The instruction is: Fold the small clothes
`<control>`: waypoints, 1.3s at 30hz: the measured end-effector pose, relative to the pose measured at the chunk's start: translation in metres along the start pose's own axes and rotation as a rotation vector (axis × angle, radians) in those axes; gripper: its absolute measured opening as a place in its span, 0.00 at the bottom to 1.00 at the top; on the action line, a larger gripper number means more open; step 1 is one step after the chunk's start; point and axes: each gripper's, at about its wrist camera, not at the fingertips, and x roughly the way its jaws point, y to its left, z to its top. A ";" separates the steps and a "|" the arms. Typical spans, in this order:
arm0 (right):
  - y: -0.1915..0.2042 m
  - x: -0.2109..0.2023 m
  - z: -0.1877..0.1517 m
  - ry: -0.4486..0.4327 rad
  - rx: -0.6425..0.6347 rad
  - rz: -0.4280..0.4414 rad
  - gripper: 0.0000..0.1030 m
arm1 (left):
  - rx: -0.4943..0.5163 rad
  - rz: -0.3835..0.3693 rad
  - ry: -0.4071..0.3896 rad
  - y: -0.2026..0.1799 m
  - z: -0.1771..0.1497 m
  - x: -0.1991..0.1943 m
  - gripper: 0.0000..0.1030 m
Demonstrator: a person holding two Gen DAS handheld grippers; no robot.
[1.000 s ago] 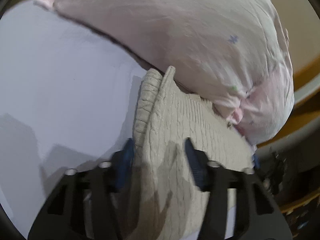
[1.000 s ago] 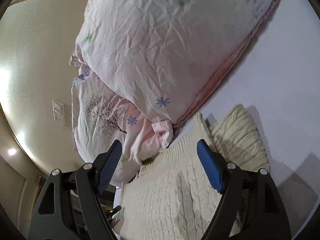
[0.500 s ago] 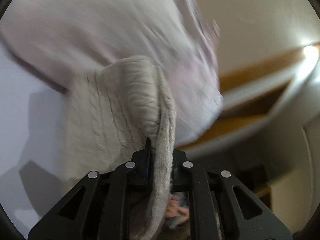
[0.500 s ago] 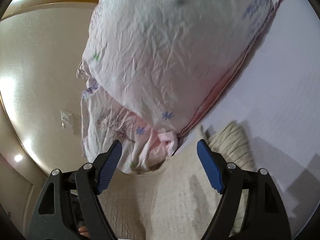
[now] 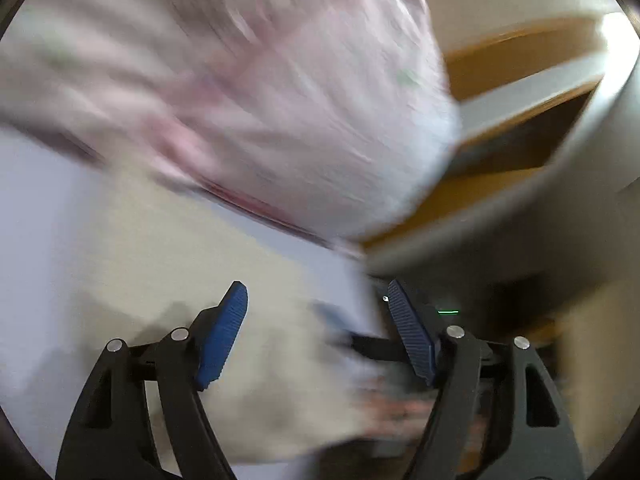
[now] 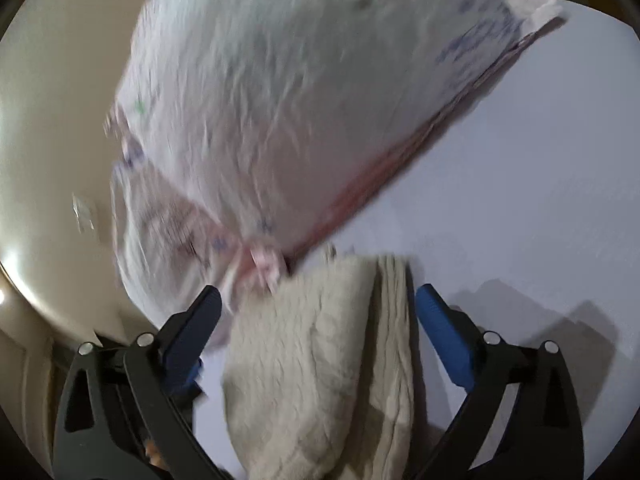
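Two folded sweater [image 6: 320, 360] layers show only from the right wrist.

Black skeletal frames, silver screws, ribbed blue pads on the jaws.

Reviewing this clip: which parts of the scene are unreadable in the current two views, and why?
- Left wrist: the knit has no visible texture or edges; motion blur.
- Left wrist: the pillow print is smeared away.
- Left wrist: a skin-toned patch near the right finger is too blurred to identify.
- Right wrist: the knit's lower end is cut off by the frame edge.
- Right wrist: the wall plate is too blurred and small to read.
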 end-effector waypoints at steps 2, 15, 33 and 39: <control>0.001 0.015 -0.004 0.082 -0.011 -0.061 0.94 | 0.030 0.147 0.000 0.018 -0.002 -0.020 0.73; 0.010 0.053 -0.027 0.172 -0.118 -0.139 0.41 | 0.039 0.272 0.172 0.037 -0.043 0.051 0.80; 0.103 0.063 -0.077 0.059 -0.347 -0.078 0.56 | 0.226 0.463 -0.090 0.042 -0.043 -0.089 0.73; 0.123 0.103 -0.092 0.151 -0.493 -0.185 0.08 | 0.350 0.420 -0.019 0.015 -0.062 -0.040 0.73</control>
